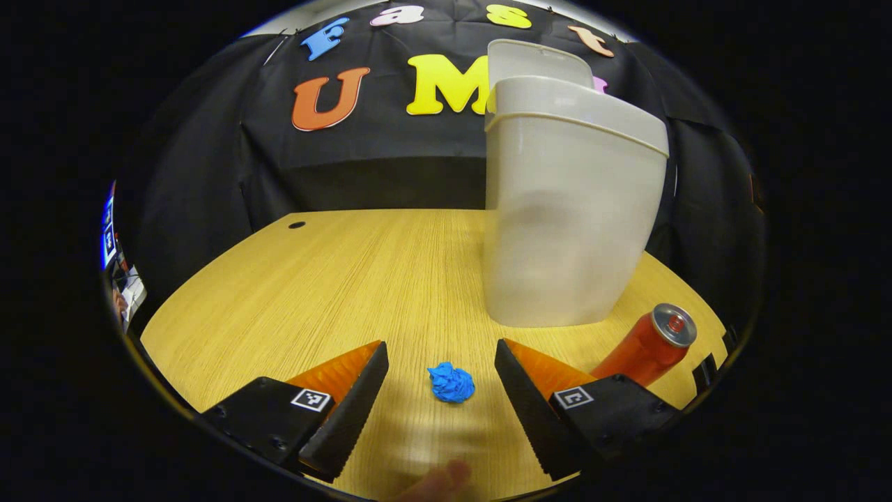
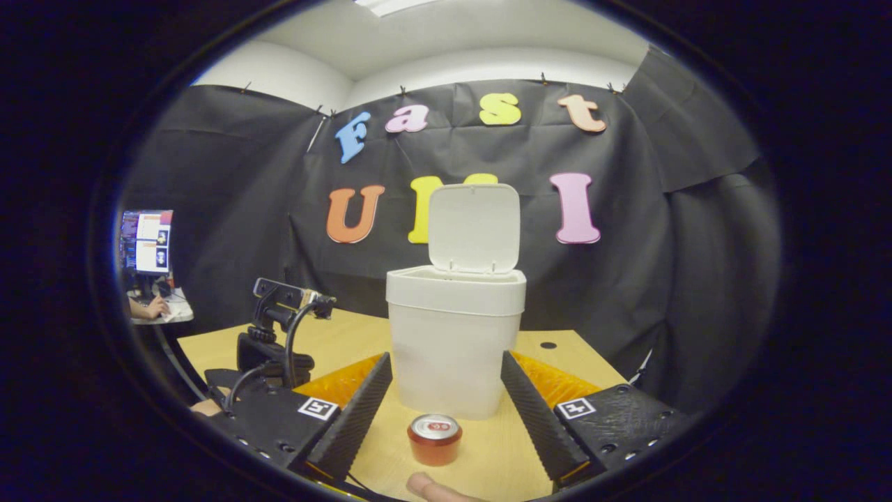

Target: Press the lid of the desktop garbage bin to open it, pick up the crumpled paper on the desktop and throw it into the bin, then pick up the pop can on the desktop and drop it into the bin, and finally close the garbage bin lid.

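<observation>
In the left gripper view, the crumpled paper (image 1: 451,382) lies on the counter (image 1: 334,279) between the left tool's (image 1: 441,373) spread fingers. The garbage bin (image 1: 568,216) stands ahead to the right, the pop can (image 1: 648,345) right of it. In the right gripper view, the can sits between the right tool's (image 2: 446,383) fingers, the bin just behind, its lid (image 2: 474,226) raised.

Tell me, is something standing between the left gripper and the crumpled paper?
Nothing visible does. The left gripper is open, and the blue crumpled paper lies on the bare table between its fingers. The bin and can stand aside.
</observation>
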Tool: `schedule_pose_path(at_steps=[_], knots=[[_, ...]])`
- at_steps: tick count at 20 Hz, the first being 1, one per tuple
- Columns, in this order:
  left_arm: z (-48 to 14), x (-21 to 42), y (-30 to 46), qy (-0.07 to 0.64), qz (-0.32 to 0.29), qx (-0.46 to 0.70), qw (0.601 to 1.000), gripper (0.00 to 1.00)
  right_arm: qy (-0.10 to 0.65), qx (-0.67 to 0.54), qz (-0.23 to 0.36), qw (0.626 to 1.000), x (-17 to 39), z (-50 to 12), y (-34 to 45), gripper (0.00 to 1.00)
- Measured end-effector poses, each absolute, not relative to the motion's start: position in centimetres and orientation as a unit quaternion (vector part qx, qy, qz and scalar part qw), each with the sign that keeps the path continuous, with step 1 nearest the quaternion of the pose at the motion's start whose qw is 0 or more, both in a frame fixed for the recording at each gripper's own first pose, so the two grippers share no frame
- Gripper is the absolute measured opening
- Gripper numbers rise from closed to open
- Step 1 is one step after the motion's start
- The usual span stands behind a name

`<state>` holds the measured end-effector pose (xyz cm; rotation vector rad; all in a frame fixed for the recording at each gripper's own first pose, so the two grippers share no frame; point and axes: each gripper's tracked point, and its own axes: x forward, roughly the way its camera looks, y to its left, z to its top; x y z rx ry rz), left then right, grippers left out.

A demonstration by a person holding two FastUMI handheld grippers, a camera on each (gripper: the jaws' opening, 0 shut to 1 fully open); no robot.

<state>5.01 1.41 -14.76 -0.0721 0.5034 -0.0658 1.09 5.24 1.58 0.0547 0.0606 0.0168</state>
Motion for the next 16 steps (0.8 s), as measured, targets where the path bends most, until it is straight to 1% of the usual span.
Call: schedule_pose_path(at_steps=[4, 6, 8, 10, 12, 13, 15, 16], knots=[[-16.2, 4.7, 1.3, 0.276, -0.042, -0.04, 0.959, 1.0, 0.055, 0.022, 0.02, 0.998, 1.2, 0.4, 6.7, 0.98], [-16.9, 4.4, 1.4, 0.295, -0.041, -0.039, 0.954, 0.99, 0.067, 0.024, 0.013, 0.997, 1.1, -0.1, 6.7, 0.98], [-17.4, 4.2, 1.0, 0.31, -0.054, -0.033, 0.949, 0.97, 0.077, 0.032, 0.003, 0.996, 1.2, -0.5, 6.7, 0.97], [-16.7, 4.2, 1.4, 0.3, -0.06, -0.021, 0.952, 0.93, 0.091, 0.032, -0.008, 0.995, 1.4, -1.2, 6.6, 0.97], [-17.2, 4.4, 1.6, 0.308, -0.07, -0.025, 0.948, 0.86, 0.104, 0.029, -0.018, 0.994, 1.7, -1.9, 6.2, 0.98], [-17.4, 4.3, 1.9, 0.31, -0.066, -0.023, 0.948, 0.79, 0.109, 0.032, -0.019, 0.993, 1.8, -2.1, 6.2, 0.98], [-17.4, 4.7, 2.6, 0.311, -0.067, -0.021, 0.948, 0.73, 0.121, 0.046, -0.018, 0.991, 2.1, -2.6, 6.0, 0.98], [-17.3, 5.0, 2.9, 0.31, -0.068, -0.02, 0.948, 0.72, 0.129, 0.055, -0.019, 0.99, 2.2, -3.1, 6.0, 0.98]])
